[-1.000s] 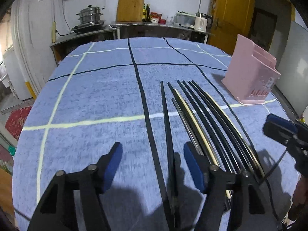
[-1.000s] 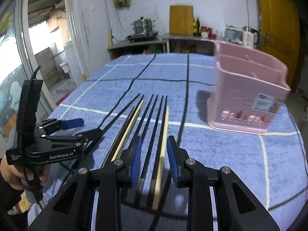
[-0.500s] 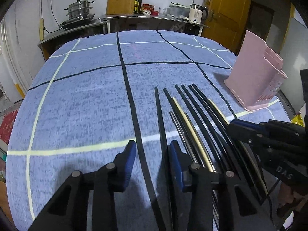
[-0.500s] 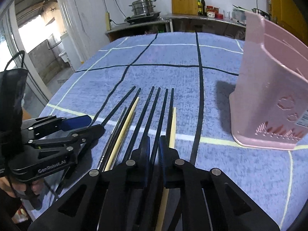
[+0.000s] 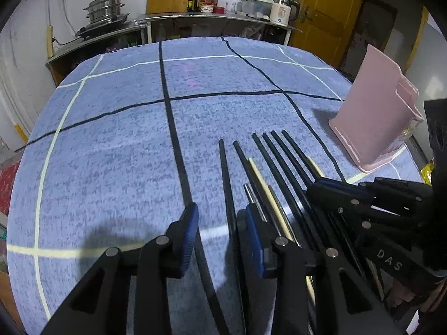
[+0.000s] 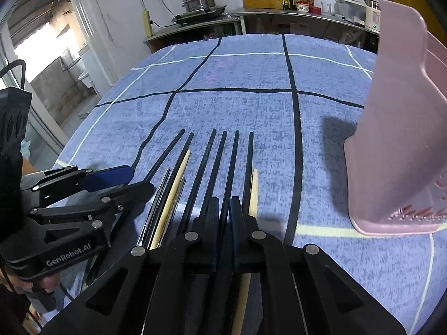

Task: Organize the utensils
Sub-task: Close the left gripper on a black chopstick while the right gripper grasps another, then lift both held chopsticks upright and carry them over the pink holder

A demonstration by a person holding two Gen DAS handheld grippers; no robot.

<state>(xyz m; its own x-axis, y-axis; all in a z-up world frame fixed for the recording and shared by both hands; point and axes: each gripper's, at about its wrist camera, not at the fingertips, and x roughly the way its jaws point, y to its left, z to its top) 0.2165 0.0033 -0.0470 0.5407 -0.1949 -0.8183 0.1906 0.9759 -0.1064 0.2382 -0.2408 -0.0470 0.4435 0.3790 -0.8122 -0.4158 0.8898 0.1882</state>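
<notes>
On the blue tabletop (image 6: 251, 106), the right claw (image 6: 223, 209) is closing on one black chopstick (image 6: 227, 167) while the left claw (image 5: 220, 229) straddles another narrowly.

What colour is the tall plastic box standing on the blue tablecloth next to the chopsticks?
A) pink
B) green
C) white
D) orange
A: the tall pink plastic utensil holder stands upright on the blue checked tablecloth, to the right of the row of black and pale wooden chopsticks.
</notes>
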